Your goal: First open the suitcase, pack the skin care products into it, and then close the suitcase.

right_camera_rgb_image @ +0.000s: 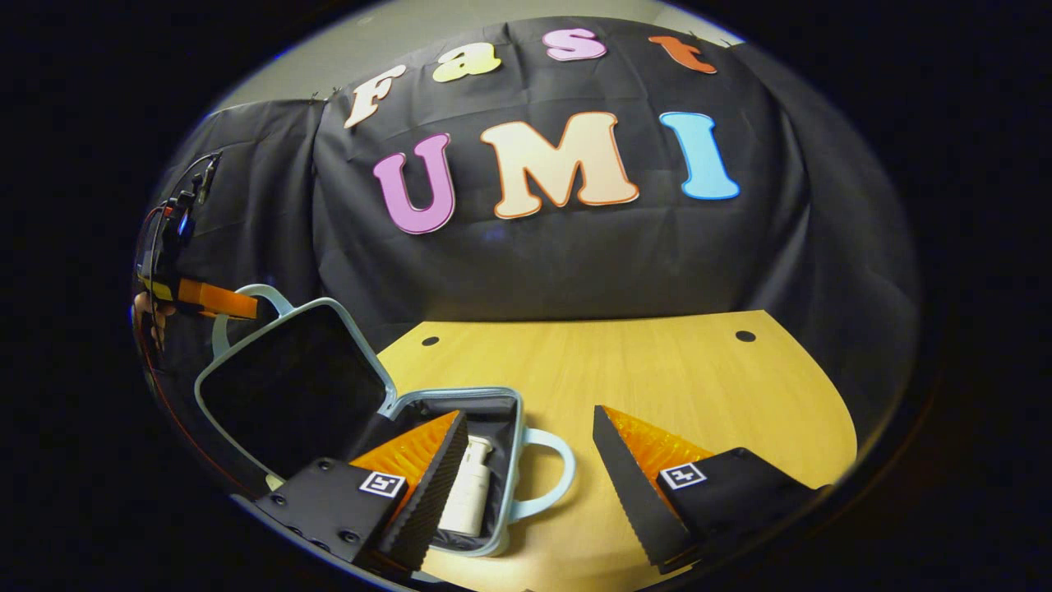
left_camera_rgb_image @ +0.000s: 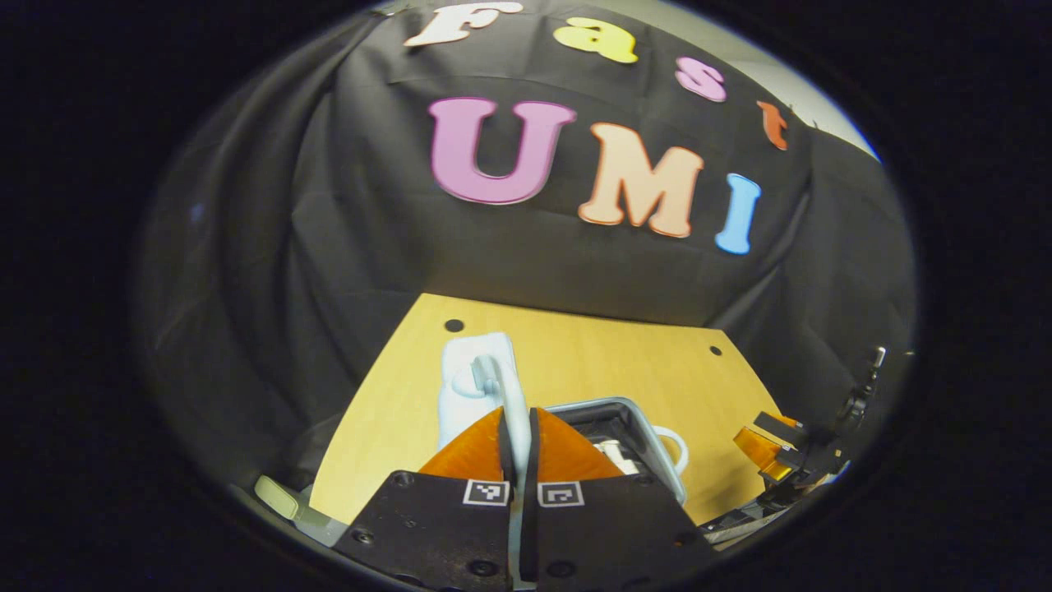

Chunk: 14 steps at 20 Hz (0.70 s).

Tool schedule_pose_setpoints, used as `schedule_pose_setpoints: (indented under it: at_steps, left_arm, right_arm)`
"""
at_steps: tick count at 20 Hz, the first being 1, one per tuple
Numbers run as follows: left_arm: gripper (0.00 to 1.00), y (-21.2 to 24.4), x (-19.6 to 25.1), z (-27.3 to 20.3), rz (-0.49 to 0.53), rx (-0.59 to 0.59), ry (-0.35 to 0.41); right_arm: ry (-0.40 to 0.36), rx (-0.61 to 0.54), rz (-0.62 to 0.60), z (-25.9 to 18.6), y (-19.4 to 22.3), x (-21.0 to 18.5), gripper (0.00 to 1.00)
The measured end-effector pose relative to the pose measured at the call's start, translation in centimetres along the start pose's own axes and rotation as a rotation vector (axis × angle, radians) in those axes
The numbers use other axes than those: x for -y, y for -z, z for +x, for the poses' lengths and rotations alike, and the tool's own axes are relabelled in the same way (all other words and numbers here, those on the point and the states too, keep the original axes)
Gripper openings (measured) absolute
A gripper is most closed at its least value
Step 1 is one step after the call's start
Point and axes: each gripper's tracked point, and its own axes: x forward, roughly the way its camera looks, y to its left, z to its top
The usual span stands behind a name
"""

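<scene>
Suitcase [right_camera_rgb_image: 485, 403] lies open on the wooden table [right_camera_rgb_image: 657, 378], its lid [right_camera_rgb_image: 288, 378] held up by the left gripper [left_camera_rgb_image: 516, 460], pinched on the lid's rim beside the lid handle [left_camera_rgb_image: 481, 374]. The shell looks light and stiff — best taken by rim or handle. One white bottle [right_camera_rgb_image: 467, 497] is packed inside — probably light, smooth, possibly slippery. The right gripper [right_camera_rgb_image: 526, 493] hangs wide and empty. No writing can be read.

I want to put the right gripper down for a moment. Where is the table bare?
Bare wood runs right of the suitcase handle to the table edge, and back to the cloth wall. It's crowded at left: the raised lid, the left gripper, a white bottle inside.
</scene>
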Motion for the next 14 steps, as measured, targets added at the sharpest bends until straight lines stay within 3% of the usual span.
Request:
schedule_pose_setpoints:
  at_steps: [7,14]
  left_arm:
    - [0.00,0.3,10.3,4.0,0.053,-0.048,0.165]
    - [0.00,5.9,18.3,8.8,0.061,-0.164,0.299]
  right_arm:
    - [0.089,0.024,0.058,-2.5,-0.4,6.9,0.97]
    - [0.170,0.019,0.057,-5.7,-0.8,12.7,0.96]
